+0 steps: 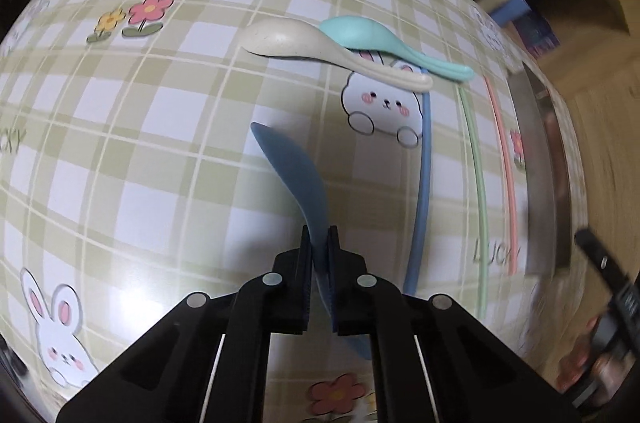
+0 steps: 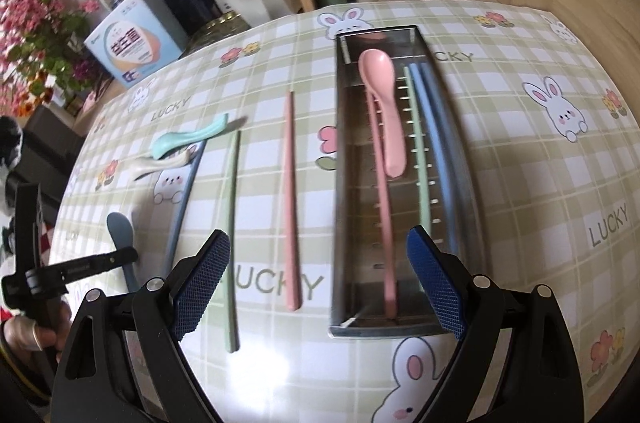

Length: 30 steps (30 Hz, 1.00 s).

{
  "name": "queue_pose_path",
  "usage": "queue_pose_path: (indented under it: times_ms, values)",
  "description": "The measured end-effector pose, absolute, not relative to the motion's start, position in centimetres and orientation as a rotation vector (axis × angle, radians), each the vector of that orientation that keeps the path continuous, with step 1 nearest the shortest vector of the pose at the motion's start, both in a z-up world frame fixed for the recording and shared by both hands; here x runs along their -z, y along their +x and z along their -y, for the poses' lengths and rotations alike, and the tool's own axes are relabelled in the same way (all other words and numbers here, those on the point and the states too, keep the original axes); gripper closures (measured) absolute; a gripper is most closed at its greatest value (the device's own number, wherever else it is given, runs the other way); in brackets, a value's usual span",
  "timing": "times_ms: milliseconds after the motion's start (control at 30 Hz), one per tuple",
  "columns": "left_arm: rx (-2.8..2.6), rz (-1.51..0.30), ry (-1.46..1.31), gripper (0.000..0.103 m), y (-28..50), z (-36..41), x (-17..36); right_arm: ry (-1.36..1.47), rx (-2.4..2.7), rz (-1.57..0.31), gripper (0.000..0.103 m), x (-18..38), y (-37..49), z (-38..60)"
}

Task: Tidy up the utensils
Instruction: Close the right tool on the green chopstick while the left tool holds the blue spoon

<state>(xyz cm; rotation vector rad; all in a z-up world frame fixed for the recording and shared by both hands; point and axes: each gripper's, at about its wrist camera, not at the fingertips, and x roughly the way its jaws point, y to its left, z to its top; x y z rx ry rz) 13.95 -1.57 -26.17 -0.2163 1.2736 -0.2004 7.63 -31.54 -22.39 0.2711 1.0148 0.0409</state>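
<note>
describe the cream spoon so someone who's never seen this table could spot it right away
Start at the steel tray on the checked tablecloth, then look to the far side of the three loose chopsticks lying beside it. Two spoons overlap there, near a bunny print. The cream spoon is the off-white one partly under the mint spoon; the dark blue spoon is held in the left hand-held gripper.

Metal tray (image 2: pixel 344 183) holds a spoon (image 2: pixel 386 111) and chopsticks (image 2: pixel 430 151); three chopsticks (image 2: pixel 290 199) and two spoons (image 2: pixel 180 143) lie left of it.
</note>
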Motion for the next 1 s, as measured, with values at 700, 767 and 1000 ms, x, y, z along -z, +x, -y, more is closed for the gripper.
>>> queue_pose_path:
  times_ms: [700, 767, 1000]
  values:
    - [0.329, -1.141, -0.167, 0.095, 12.2, 0.7, 26.4, 0.030, -0.191, -1.129, 0.076, 27.4, 12.1, 21.8]
    - [0.358, -1.142, -0.196, 0.095, 12.0, 0.5, 26.5, 0.004, -0.180, -1.118, 0.082, 27.5, 11.9, 21.3]
    - [0.395, -1.138, -0.195, 0.084, 10.1, 0.4, 26.4, 0.023, -0.153, -1.108, 0.097, 27.5, 11.2, 22.0]
